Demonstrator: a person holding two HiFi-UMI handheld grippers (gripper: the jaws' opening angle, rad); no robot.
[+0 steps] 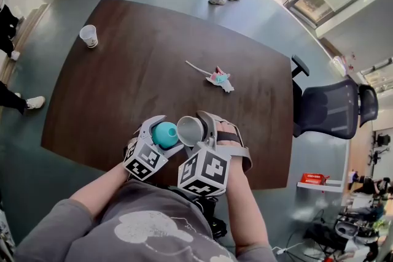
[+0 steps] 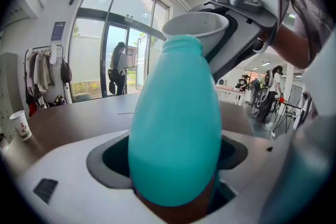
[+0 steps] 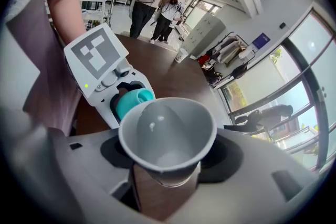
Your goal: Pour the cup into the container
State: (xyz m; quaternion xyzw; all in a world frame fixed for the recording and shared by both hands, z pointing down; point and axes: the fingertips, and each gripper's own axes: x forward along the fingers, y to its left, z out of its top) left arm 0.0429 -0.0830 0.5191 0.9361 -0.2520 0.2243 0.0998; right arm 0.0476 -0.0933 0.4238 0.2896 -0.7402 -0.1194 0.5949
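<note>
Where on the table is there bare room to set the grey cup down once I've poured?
Widest bare stretch: the middle of the table, between the paper cup and the crumpled wrapper. Also free: the right side, between wrapper and chair. Crowded: the near edge, where the teal container and grey cup are held.

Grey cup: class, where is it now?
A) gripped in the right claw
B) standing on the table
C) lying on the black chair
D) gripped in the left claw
A: the right gripper view shows the grey cup clamped in the right claw; the left claw holds the teal container.
</note>
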